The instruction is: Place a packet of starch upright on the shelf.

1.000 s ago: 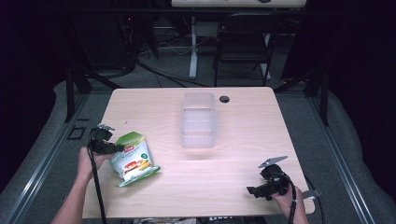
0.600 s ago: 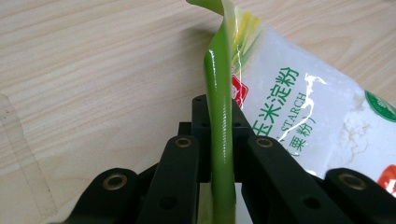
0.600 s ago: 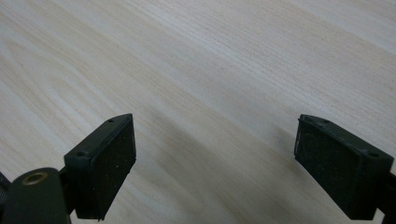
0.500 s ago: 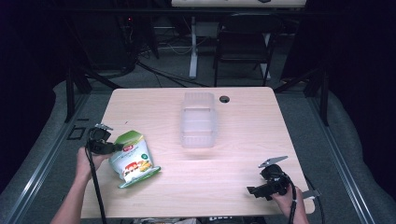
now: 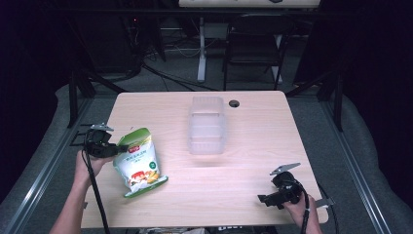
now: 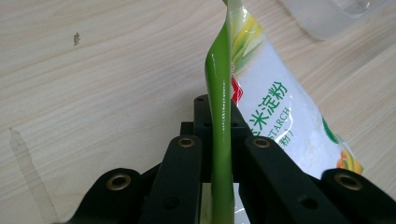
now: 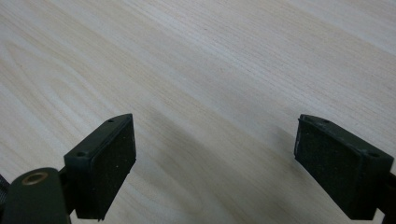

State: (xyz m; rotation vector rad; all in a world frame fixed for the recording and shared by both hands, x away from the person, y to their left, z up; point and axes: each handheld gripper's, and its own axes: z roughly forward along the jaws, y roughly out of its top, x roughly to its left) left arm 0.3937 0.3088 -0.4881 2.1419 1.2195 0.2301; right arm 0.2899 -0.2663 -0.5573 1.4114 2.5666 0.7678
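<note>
- We are gripping the starch bag [image 5: 138, 161] with the left hand-held gripper [image 5: 118, 148]; in the left gripper view the jaws are clamping the bag's green sealed edge [image 6: 219, 121] flat between them.
- The jaws have just been closing, and the bag's edge is sitting between them.
- The bag is sitting at the near-left of the counter [image 5: 253, 190]. Its top edge is standing raised at the gripper, while its bottom corner appears to be resting on the wood, so we are judging the lift as barely begun.
- The right hand-held gripper [image 5: 267, 199] is waiting at the near-right corner, jaws spread wide with nothing between the pads [image 7: 105, 163], only bare counter beneath them.
- A clear plastic container [image 5: 207, 127] is standing open at the centre, toward the far side, well apart from the bag. We cannot see anything inside it.
- Progress, as we are reading it: grasp done. Remaining, on our judgement: raising the bag clear, carrying it right and farther out to the container, and setting it in.
- We are watching the thin edge grip; a full bag could slip or swing.
</note>
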